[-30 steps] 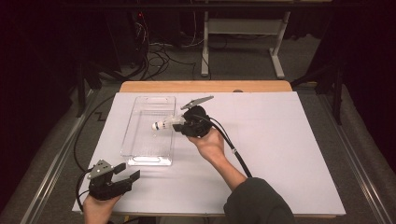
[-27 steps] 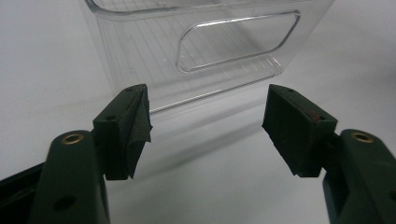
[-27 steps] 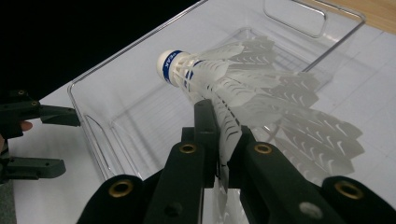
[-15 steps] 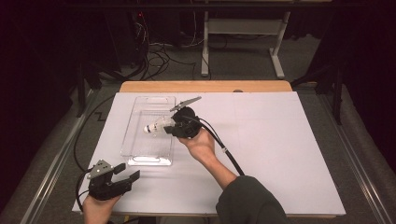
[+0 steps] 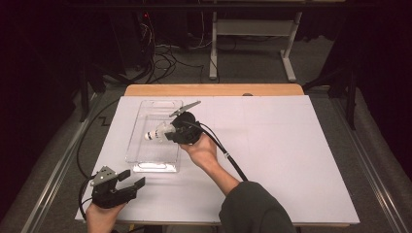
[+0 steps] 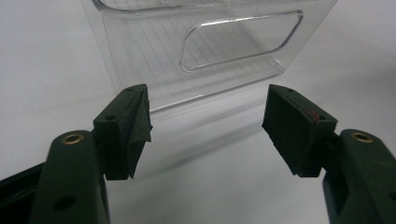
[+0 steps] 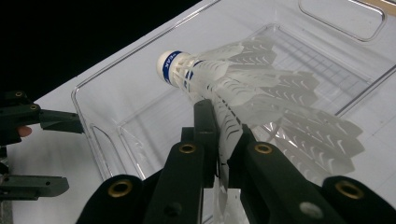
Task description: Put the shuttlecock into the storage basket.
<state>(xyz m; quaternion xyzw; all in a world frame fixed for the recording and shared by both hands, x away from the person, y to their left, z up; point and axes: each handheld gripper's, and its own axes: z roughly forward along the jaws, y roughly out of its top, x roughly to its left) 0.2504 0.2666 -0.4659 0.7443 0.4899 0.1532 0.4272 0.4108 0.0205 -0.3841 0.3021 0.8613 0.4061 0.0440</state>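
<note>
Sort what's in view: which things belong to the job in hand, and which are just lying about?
In the job:
- shuttlecock, pinched by its feathers in the right claw
- clear plastic bin beneath it

Lying about:
- left claw, open and idle
- white table cover
- floor cables

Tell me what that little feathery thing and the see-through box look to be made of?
The shuttlecock looks like white feathers, matte with fine ribs, on a smooth white cap with a blue band; possibly synthetic. The box seems clear, glossy hard plastic: the sheet shows through it and its rims glint.
</note>
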